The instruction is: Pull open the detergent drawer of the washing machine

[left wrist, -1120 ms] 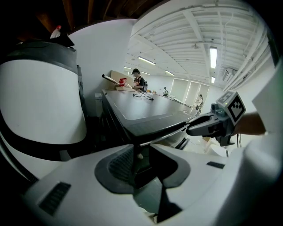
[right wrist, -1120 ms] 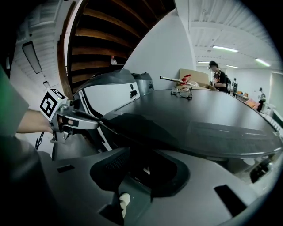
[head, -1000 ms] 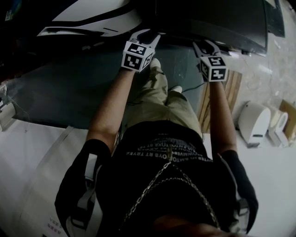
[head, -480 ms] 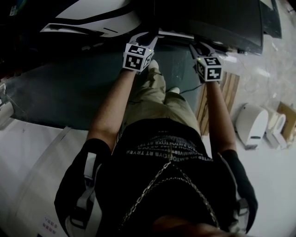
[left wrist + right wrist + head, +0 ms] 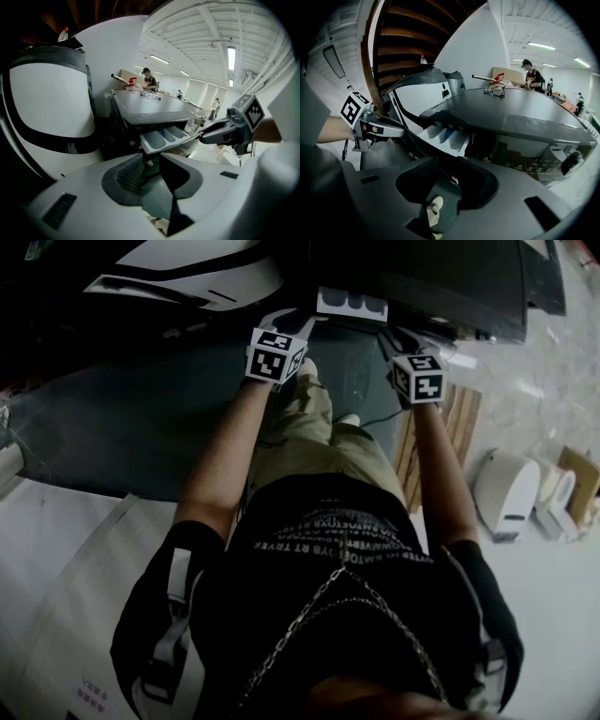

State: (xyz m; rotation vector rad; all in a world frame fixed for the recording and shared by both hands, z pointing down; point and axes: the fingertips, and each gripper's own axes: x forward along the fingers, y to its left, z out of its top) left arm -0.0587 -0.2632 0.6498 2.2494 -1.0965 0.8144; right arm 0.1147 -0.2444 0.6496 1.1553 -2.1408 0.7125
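The drawer (image 5: 352, 303) stands partway out of the washer (image 5: 450, 282) front, on the far side from me, with its compartments open to view. I judge the pull mostly done; I can't tell whether it has more travel left. My left gripper (image 5: 287, 321) is just left of the drawer and nearer me, jaws a little apart with nothing between them. My right gripper (image 5: 401, 336) is just right of it, also slightly parted and empty. Neither grips the drawer. At most a last tug remains.
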